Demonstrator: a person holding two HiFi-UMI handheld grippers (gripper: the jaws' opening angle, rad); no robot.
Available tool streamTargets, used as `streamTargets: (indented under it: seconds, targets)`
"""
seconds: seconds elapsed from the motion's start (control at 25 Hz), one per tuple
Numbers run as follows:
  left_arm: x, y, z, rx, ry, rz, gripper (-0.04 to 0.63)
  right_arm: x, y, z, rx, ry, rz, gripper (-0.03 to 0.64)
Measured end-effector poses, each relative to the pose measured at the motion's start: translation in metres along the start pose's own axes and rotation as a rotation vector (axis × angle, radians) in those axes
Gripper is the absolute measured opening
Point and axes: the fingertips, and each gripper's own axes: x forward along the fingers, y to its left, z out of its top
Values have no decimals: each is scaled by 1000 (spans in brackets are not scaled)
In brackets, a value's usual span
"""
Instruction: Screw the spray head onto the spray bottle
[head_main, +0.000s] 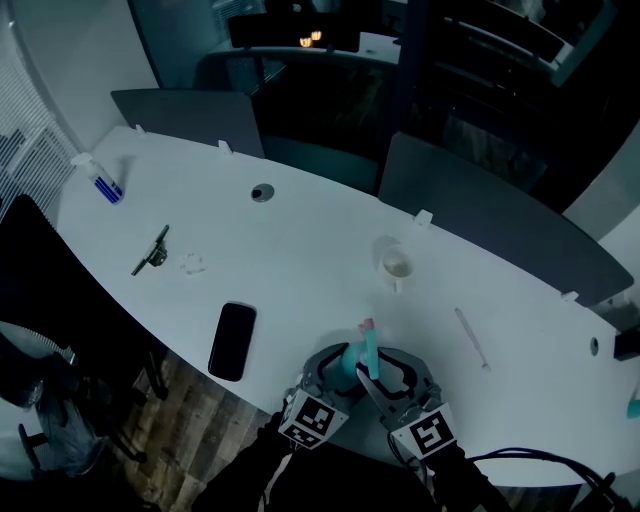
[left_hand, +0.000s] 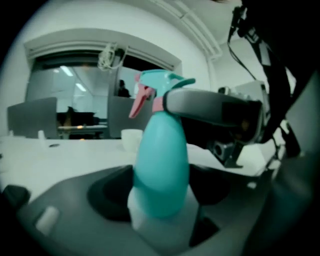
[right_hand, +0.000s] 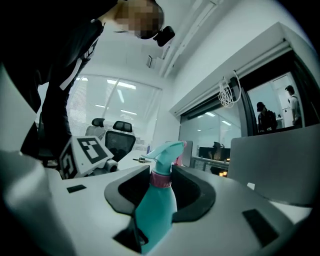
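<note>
Holding the spray bottle (left_hand: 162, 170) at the worktop's (head_main: 300, 260) near edge, the left gripper (head_main: 335, 368) clamps its fingers on the body and the right gripper (head_main: 388, 375) pinches the pink collar (right_hand: 161, 180) below the spray head (right_hand: 167, 150); judged best to turn the collar only, keeping the body still

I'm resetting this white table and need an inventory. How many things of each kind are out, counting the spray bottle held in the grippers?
Spray bottle: 1
Phone: 1
Cup: 1
Small bottle: 1
Black clip-like tool: 1
Thin white stick: 1
Small clear piece: 1
Total: 7
</note>
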Motion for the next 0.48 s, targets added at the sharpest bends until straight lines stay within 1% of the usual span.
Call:
streamTargets:
  seconds: [0.08, 0.12, 0.16, 0.2, 0.24, 0.28, 0.32, 0.36, 0.44, 0.48]
  targets:
    - [-2, 1, -3, -74, -2, 209, 351, -1, 2, -2, 29, 9, -14, 140]
    - [-3, 0, -4, -95, 9, 290, 353, -2, 3, -2, 57, 9, -10, 140]
    - [-3, -1, -6, -94, 26, 340, 353, -3, 4, -3, 78, 7, 0, 140]
    - [-3, -1, -8, -69, 45, 349, 354, -3, 4, -3, 81, 6, 11, 140]
    - [-4, -2, -10, -25, 61, 320, 357, -2, 5, -3, 69, 9, 22, 140]
    - [-5, -2, -11, 24, 69, 259, 359, -2, 6, -4, 51, 18, 33, 140]
    - [-7, -1, -12, 57, 67, 176, 380, -1, 7, -5, 34, 28, 44, 140]
    - [-7, 0, -11, 65, 62, 76, 393, 0, 8, -6, 21, 38, 54, 140]
    - [-7, -2, -6, 49, 59, -131, 393, 0, 8, -7, 15, 44, 71, 140]
    - [-7, -3, -4, 49, 64, -204, 381, 0, 7, -6, 13, 43, 77, 140]
